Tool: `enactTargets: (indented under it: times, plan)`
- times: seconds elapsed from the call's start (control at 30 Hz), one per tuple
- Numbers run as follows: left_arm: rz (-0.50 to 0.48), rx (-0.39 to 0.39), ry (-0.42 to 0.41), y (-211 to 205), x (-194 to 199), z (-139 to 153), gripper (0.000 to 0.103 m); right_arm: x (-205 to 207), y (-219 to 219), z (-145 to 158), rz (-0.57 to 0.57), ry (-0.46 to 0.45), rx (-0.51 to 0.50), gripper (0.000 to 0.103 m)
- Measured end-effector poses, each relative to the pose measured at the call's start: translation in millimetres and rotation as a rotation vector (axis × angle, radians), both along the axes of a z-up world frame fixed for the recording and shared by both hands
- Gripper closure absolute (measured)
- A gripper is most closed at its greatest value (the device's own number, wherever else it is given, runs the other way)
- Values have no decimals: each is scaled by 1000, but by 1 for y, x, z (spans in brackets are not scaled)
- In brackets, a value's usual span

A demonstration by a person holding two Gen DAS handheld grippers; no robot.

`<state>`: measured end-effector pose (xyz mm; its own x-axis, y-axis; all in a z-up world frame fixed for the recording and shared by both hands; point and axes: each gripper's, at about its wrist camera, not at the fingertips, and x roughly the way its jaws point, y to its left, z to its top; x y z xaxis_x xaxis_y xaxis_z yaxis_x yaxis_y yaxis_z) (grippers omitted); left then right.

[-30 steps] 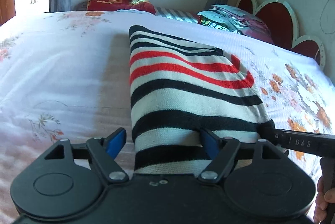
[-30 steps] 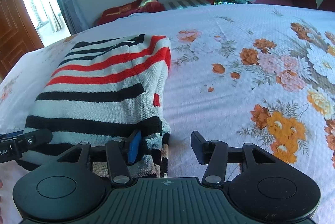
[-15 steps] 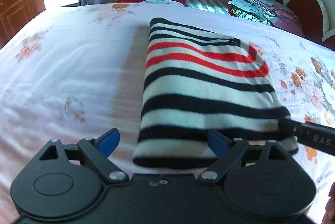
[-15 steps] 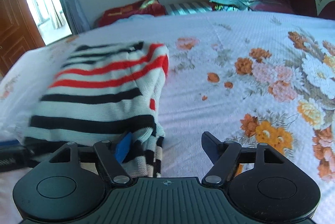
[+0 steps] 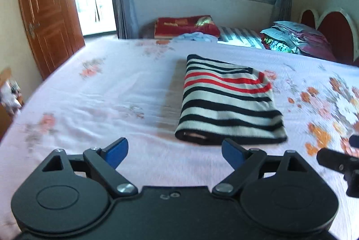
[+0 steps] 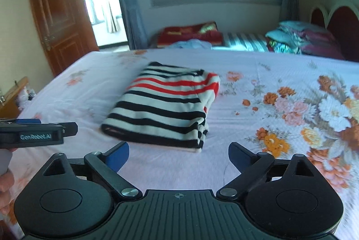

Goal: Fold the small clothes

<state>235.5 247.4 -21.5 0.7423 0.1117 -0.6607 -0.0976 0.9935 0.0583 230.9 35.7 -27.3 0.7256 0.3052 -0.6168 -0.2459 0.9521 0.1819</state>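
Observation:
A folded knit garment with black, white and red stripes (image 5: 226, 103) (image 6: 166, 105) lies flat on the floral bedsheet (image 5: 101, 105) (image 6: 269, 134). My left gripper (image 5: 175, 151) hovers short of the garment's near edge, open, with only sheet between its blue pads. My right gripper (image 6: 178, 153) is also back from the garment's near edge; its jaws are opening and hold nothing. Each gripper's tip shows at the edge of the other's view.
A pile of folded clothes (image 5: 296, 40) sits at the bed's far right by the red headboard (image 5: 332, 36). Red bedding (image 5: 186, 24) and a striped pillow (image 6: 244, 41) lie under the window. A wooden door (image 5: 47, 16) stands at the left.
Both grippers let go of the garment's near edge, opened wider and pulled back and up. The folded garment now lies by itself on the sheet.

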Motion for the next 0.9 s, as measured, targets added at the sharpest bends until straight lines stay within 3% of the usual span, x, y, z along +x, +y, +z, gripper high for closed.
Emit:
enactTargets:
  times: [0.1,0.47,0.9]
  plan:
    - [-8,-14,-10,-8,-36,18,13,-37,-8,17,-6,-43,6,0]
    - [-4,-16,-93,-33,-156,67,13,-163,-21,78,-80,-274,-41,0]
    - [-1,-36,-171,-33,-219,90,13,-212,-29,97,-80,-317,31,0]
